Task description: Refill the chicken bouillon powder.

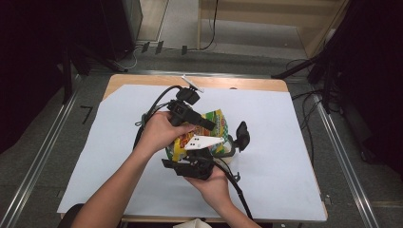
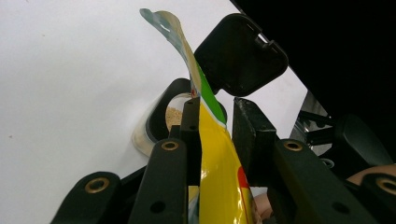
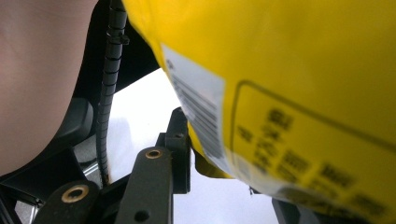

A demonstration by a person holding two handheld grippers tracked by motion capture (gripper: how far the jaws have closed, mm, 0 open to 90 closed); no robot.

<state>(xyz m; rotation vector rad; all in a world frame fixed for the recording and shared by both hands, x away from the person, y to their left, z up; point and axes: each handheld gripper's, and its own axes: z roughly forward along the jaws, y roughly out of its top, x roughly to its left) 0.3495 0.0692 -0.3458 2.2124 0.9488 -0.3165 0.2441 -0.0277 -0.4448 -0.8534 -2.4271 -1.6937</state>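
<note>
Both hands meet over the middle of the counter (image 1: pixel 285 199), which is covered by a white sheet. Between them is a yellow and green snack bag (image 1: pixel 216 128), lifted off the sheet and tilted.

Left claw (image 1: pixel 209 124): held in the left hand (image 1: pixel 159 130), reaching in from the left onto the upper part of the bag. In the left gripper view the claw (image 2: pixel 217 140) has the bag's flat edge (image 2: pixel 217 172) running up between its two jaws. The left jaw lies against the foil; a narrow gap shows beside the right jaw near its tip. I read it as clamped on the bag, though contact on the right side is not fully clear.

Right claw (image 1: pixel 190 164): held in the right hand (image 1: pixel 214 185), coming in from below at the bag's lower end. In the right gripper view the bag (image 3: pixel 299 93) hangs close over the lens, barcode label facing it. Its lower edge sits at the left jaw; the right jaw is mostly covered by the bag. Whether this claw is pinching the bag I cannot tell.

A small clear jar (image 2: pixel 170 119) with a black rim and an open black flip lid (image 2: pixel 240 53) stands on the sheet just past the bag's top edge. Something tan and crumbly is inside. In the high view the jar (image 1: pixel 230 142) is at the bag's right side, its lid (image 1: pixel 242 135) raised.
</note>
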